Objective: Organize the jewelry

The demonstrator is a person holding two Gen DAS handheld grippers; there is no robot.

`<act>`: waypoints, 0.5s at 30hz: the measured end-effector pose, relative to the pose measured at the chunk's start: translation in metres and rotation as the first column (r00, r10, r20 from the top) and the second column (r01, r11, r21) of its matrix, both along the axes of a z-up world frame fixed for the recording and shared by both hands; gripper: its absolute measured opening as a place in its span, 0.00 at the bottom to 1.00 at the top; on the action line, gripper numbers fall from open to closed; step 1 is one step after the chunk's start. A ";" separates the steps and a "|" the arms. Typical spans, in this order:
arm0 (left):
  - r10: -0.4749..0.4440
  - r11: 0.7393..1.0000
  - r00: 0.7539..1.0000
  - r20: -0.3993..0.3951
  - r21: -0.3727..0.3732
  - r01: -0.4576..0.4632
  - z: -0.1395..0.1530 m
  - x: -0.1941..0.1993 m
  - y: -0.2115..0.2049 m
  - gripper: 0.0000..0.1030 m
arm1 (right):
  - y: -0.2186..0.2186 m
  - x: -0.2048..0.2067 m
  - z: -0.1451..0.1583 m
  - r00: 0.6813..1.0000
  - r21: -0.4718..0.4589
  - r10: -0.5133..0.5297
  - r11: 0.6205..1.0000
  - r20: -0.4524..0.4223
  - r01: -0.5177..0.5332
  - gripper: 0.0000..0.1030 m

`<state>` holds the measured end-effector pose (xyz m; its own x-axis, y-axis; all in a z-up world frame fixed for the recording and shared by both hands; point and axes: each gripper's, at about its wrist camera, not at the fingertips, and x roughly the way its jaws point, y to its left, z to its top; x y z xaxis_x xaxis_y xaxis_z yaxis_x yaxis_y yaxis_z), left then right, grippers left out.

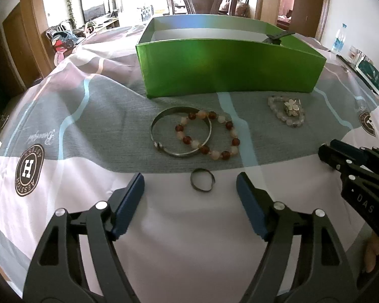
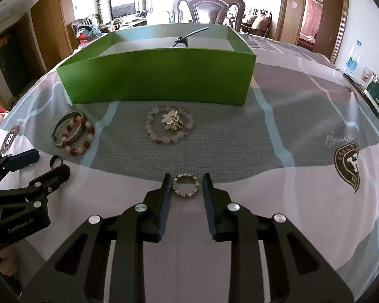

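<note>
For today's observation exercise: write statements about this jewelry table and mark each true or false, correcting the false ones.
1. The green box stands beyond the jewelry. True.
2. The plain ring lies between the left tongs. True.
3. The metal bangle lies apart from the red beaded bracelet. False: they overlap.
4. The right tongs flank a bracelet. False: a studded ring.
5. The flower charm rests inside the pale bracelet. True.

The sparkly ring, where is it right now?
In the right wrist view, the sparkly ring lies on the tablecloth between the right tongs' open tips.
</note>
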<state>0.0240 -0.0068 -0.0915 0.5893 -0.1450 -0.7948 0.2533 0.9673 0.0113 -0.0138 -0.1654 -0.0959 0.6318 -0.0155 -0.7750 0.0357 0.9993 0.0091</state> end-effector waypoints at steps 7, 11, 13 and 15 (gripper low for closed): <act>-0.036 0.999 0.999 -0.018 0.001 0.036 -0.002 0.003 -0.005 0.88 | -0.001 0.000 0.000 1.000 0.007 0.001 1.000 0.000 -0.001 0.27; -0.039 0.999 0.999 -0.020 -0.002 0.039 -0.003 0.003 -0.005 0.89 | 0.000 0.000 0.000 1.000 0.006 0.002 1.000 -0.001 -0.002 0.27; -0.044 0.999 0.999 -0.023 -0.003 0.044 -0.004 0.004 -0.006 0.91 | 0.000 0.000 0.000 1.000 0.009 0.006 1.000 -0.001 -0.006 0.28; -0.051 0.999 0.998 -0.028 -0.001 0.051 -0.005 0.004 -0.007 0.95 | 0.001 0.000 -0.001 1.000 0.027 0.029 0.999 -0.003 -0.029 0.36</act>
<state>0.0284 -0.0140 -0.0966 0.5586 -0.1749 -0.8108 0.3027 0.9531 0.0030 -0.0140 -0.1646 -0.0968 0.6292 0.0234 -0.7769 0.0066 0.9993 0.0355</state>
